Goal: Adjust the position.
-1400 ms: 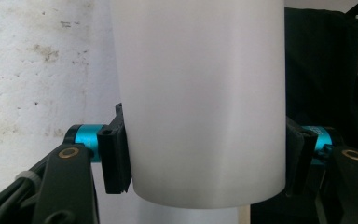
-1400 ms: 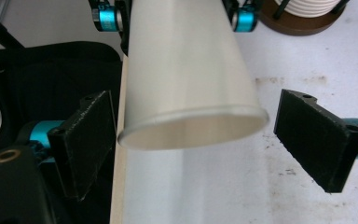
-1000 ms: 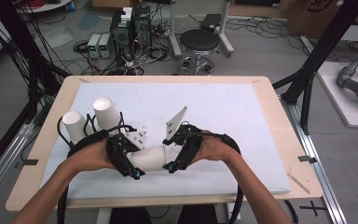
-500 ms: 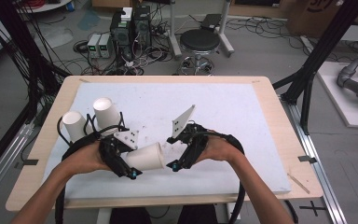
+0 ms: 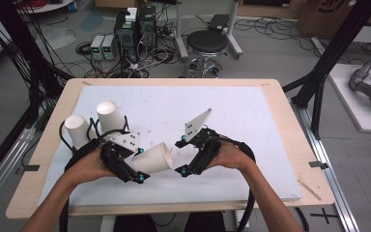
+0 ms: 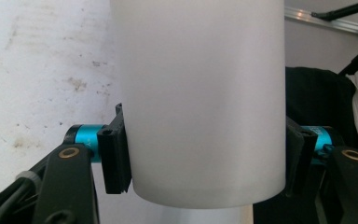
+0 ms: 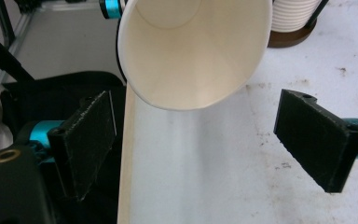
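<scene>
A white paper cup (image 5: 153,157) lies on its side just above the white mat, its mouth turned to the right. My left gripper (image 5: 139,165) is shut on the cup; in the left gripper view the cup (image 6: 200,102) stands between the two black pads (image 6: 115,156), which press on its wall. My right gripper (image 5: 180,158) is open a little to the right of the cup's mouth. In the right gripper view the open mouth of the cup (image 7: 193,51) hangs just beyond my right gripper (image 7: 200,140), apart from both pads (image 7: 87,144).
Two upturned white cups (image 5: 77,129) (image 5: 110,115) stand at the mat's left, just behind the left hand. A stack of cups (image 7: 296,14) on a brown base is seen in the right gripper view. The white mat (image 5: 251,121) lies on a wooden table (image 5: 290,111).
The right gripper's jaws were around the cup's mouth end a second ago and now stand slightly back from it. The cup stays in the left gripper, its mouth tipped up a little.
</scene>
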### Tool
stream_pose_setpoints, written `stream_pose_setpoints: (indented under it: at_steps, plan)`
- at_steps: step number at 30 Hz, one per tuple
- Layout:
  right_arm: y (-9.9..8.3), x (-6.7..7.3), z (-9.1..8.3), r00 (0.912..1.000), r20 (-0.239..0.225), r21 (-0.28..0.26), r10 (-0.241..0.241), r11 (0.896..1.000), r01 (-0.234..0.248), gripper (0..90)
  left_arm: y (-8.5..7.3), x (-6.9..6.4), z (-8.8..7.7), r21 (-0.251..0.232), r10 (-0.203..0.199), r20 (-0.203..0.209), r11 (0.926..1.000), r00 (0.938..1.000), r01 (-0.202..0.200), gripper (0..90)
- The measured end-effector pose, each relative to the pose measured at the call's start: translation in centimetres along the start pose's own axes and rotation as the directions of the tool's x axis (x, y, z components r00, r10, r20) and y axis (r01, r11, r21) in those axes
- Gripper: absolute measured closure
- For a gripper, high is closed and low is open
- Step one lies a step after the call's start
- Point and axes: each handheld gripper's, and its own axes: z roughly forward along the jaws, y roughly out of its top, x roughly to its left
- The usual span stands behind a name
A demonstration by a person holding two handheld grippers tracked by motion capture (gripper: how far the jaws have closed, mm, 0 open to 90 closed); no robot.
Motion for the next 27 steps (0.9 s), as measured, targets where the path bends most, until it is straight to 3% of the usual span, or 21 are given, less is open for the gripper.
stream_pose_setpoints:
  at_steps: [9,16,22,27]
  plan:
    - [-0.7,0.0,-0.8,0.9995,-0.001,-0.08,0.032,0.996,-0.032,13.2,-0.7,0.0,-0.1,-0.089,-0.014,-0.003,0.9959,0.9999,0.014,34.6]
    - [-1.6,0.0,-1.4,0.9978,-0.006,-0.178,0.066,0.982,-0.066,13.4,-1.3,-0.1,0.1,-0.154,-0.03,-0.004,0.9876,0.9995,0.029,34.6]
    - [-2.0,0.2,-1.6,0.9971,-0.003,-0.213,0.077,0.974,-0.075,13.4,-1.8,-0.1,0.3,-0.207,-0.043,-0.006,0.9775,0.9991,0.04,34.6]
    - [-2.5,0.2,-1.6,0.9959,-0.011,-0.261,0.089,0.961,-0.089,13.4,-2.0,-0.1,0.4,-0.263,-0.047,0.0,0.9636,0.9989,0.046,34.6]
